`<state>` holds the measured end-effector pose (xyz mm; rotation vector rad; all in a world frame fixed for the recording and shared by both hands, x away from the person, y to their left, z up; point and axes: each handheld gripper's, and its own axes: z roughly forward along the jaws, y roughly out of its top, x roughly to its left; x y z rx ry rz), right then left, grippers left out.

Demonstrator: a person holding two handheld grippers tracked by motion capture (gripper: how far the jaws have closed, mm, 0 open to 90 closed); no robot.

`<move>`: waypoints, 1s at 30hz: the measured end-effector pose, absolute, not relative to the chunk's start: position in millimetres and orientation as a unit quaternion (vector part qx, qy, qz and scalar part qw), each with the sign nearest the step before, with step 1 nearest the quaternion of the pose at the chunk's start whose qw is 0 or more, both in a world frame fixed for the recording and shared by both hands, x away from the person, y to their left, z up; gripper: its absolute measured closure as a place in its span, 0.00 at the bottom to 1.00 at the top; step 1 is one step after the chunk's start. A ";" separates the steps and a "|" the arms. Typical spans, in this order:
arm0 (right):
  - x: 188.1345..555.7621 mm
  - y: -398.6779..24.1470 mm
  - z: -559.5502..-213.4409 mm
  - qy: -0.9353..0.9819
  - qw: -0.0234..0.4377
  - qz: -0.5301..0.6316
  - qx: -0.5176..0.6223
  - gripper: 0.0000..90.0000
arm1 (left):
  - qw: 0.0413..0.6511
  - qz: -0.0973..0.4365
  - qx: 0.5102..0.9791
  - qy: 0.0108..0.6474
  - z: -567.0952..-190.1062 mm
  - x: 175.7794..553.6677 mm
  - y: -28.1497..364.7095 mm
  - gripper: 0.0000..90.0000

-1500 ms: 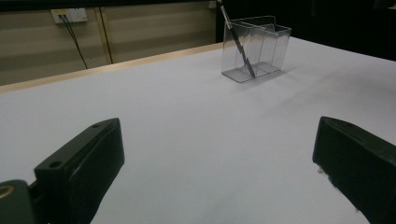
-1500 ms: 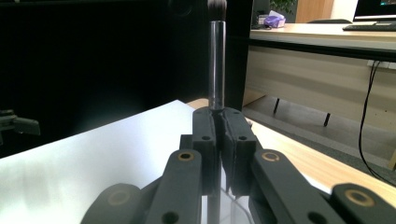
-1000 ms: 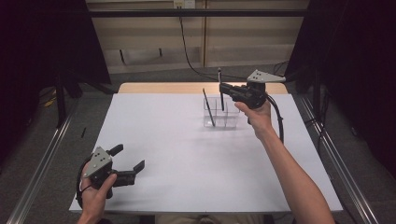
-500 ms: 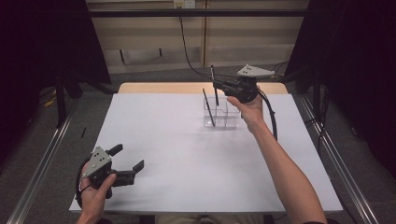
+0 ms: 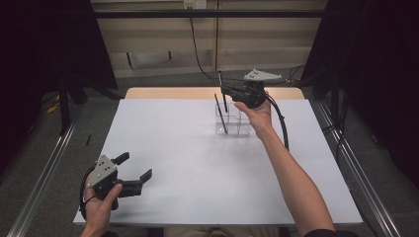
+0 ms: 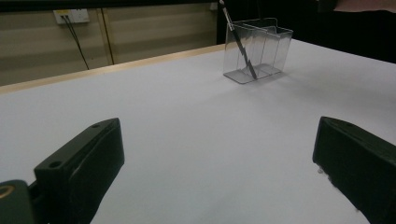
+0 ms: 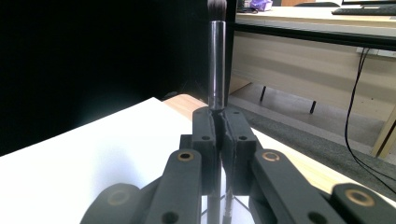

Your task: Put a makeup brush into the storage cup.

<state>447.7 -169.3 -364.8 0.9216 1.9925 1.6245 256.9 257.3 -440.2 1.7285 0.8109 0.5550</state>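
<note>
One desk (image 5: 197, 163), white-topped with a wooden far edge, is recorded as the largest item. Two grippers are held over it. The left gripper (image 5: 134, 173) is kept low near the desk's near left corner in the left hand (image 5: 99, 210), its jaws spread wide and holding nothing; in the left gripper view the jaws stand far apart over bare white surface. The right gripper (image 5: 225, 90) is raised above a clear plastic organizer (image 5: 237, 123) at the far middle of the desk, its jaws closed on a dark-handled makeup brush (image 7: 216, 60), held upright with bristles uppermost. One second brush (image 6: 240, 42) is seen leaning inside the organizer's compartment.
</note>
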 end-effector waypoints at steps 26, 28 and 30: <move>448.1 -158.3 -389.6 0.730 0.193 0.565 0.333 0.94 | 0.543 0.236 0.730 0.341 -440.1 256.2 258.4 0.02; 448.1 -158.9 -391.7 0.729 0.194 0.565 0.334 0.94 | 0.542 0.236 0.730 0.341 -439.9 256.3 258.6 0.02; 448.0 -159.7 -394.4 0.730 0.195 0.563 0.335 0.94 | 0.543 0.236 0.730 0.341 -440.1 256.3 258.4 0.02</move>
